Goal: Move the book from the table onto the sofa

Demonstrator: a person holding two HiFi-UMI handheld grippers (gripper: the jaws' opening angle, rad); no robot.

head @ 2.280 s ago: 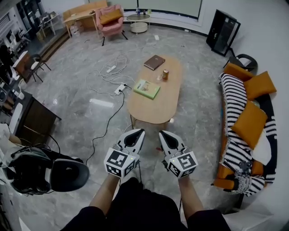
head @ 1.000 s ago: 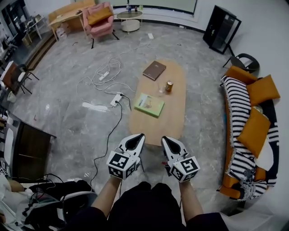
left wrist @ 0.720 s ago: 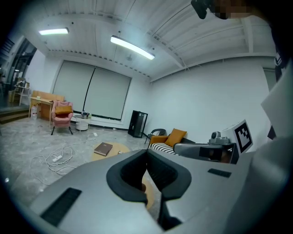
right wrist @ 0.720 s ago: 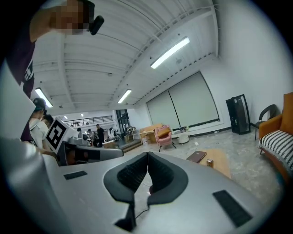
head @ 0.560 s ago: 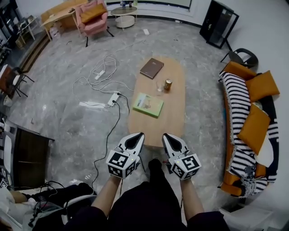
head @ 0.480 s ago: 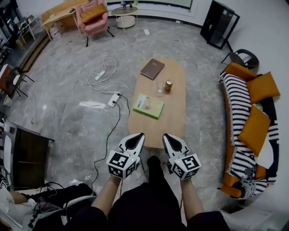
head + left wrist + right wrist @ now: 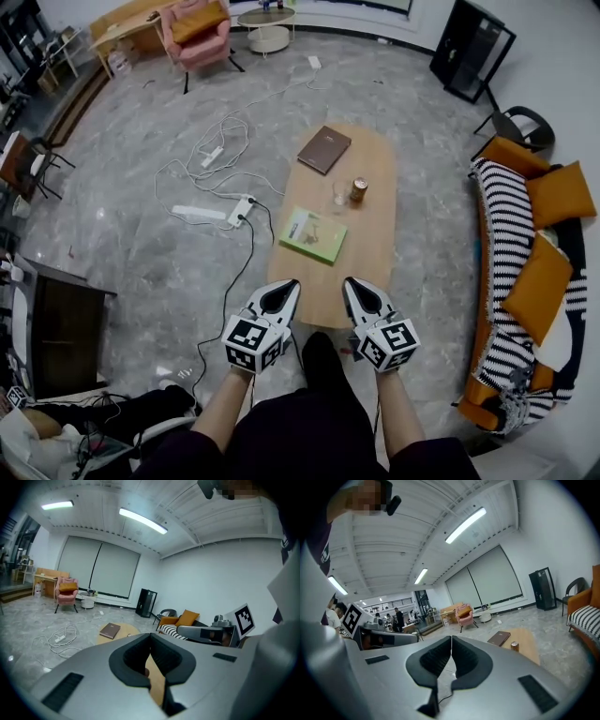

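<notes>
A green book (image 7: 312, 234) lies on the near half of the oval wooden table (image 7: 370, 253). At the table's far end rests a brown book (image 7: 324, 149), also in the left gripper view (image 7: 110, 630) and the right gripper view (image 7: 499, 638). The striped sofa (image 7: 506, 253) with orange cushions runs along the right. My left gripper (image 7: 286, 284) and right gripper (image 7: 354, 284) hover side by side just short of the table's near end. Both are shut and hold nothing.
A can (image 7: 358, 190) and a glass (image 7: 338, 194) stand mid-table between the books. Cables and power strips (image 7: 225, 178) sprawl on the floor left of the table. A dark cabinet (image 7: 56, 328) is at near left, a black chair (image 7: 520, 122) beyond the sofa.
I have walked toward the table, so it and the green book sit closer to both grippers. The jaws stayed shut and empty.
</notes>
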